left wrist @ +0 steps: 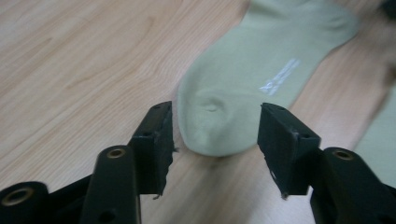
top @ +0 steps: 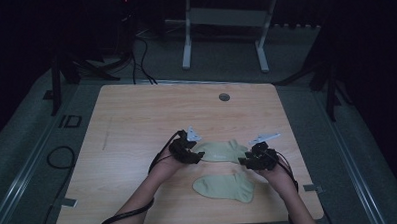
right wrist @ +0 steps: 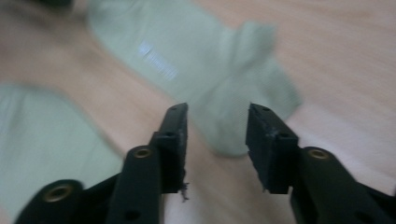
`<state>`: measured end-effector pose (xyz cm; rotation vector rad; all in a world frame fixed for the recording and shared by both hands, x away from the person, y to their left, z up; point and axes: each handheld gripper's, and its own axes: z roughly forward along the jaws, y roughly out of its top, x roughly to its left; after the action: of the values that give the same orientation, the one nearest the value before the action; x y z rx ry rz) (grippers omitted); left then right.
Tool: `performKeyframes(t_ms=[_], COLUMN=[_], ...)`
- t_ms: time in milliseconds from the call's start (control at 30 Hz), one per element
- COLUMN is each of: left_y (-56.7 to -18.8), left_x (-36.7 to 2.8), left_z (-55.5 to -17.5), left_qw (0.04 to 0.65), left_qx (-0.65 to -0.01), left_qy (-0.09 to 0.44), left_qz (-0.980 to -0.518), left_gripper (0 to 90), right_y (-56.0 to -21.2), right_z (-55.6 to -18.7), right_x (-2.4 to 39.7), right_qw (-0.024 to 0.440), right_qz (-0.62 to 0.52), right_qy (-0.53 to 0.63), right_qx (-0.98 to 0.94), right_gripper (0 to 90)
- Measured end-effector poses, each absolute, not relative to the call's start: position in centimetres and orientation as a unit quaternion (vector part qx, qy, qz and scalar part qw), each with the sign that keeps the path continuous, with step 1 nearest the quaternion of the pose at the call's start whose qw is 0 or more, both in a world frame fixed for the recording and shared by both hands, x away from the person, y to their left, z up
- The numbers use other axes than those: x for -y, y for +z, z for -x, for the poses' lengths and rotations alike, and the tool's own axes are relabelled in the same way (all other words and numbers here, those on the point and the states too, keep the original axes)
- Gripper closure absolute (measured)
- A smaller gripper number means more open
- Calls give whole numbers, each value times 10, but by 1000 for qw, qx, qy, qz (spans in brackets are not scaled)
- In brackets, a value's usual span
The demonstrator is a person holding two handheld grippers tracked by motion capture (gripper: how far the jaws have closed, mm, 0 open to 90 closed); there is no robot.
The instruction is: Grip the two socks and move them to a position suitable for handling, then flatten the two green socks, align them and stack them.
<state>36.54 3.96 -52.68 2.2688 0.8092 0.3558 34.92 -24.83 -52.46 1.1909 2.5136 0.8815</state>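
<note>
A: Nearest sock (top: 224,186) lies flat at the table's (top: 136,119) front edge, untouched.

B: Far sock (top: 222,151)?

A: Between both tools. Left gripper (top: 192,155) jaws apart around its toe; right gripper (top: 248,162) jaws apart at the cuff end.

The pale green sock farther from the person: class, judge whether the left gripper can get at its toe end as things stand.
Probably yes. The left gripper has its jaws open, and the toe end of the pale green sock lies flat on the light wooden table just ahead of the jaws, with nothing between them.
</note>
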Motion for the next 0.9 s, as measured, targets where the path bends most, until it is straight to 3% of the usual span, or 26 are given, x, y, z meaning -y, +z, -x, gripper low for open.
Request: performKeyframes(t_ms=[67, 233, 367, 600, 800, 900], left_y=[-520, -516, -525, -538, -545, -548], left_x=[-46, -59, -61, -47, -37, -33], left_z=[-358, -327, -304, -285, -281, -281], left_qw=[347, 346, 345, 329, 312, 299], left_qx=[-315, -317, -318, -293, -273, -270], left_qy=[128, 102, 70, 65, 74, 84], left_qz=[-874, -877, -880, -895, -907, -911], left_gripper=[439, 439, 470, 475, 614, 625], right_y=[-524, -518, -515, -530, -542, -543], right_z=[-344, -331, -314, -294, -286, -284], right_x=[246, 248, 249, 251, 252, 252], right_qw=[112, 63, 67, 79, 92, 95], right_qz=[-386, -386, -370, -352, -346, -344], right_qy=[297, 311, 311, 270, 233, 232], right_qx=[-866, -866, -873, -893, -904, -905], right_gripper=[500, 512, 541, 550, 609, 639])
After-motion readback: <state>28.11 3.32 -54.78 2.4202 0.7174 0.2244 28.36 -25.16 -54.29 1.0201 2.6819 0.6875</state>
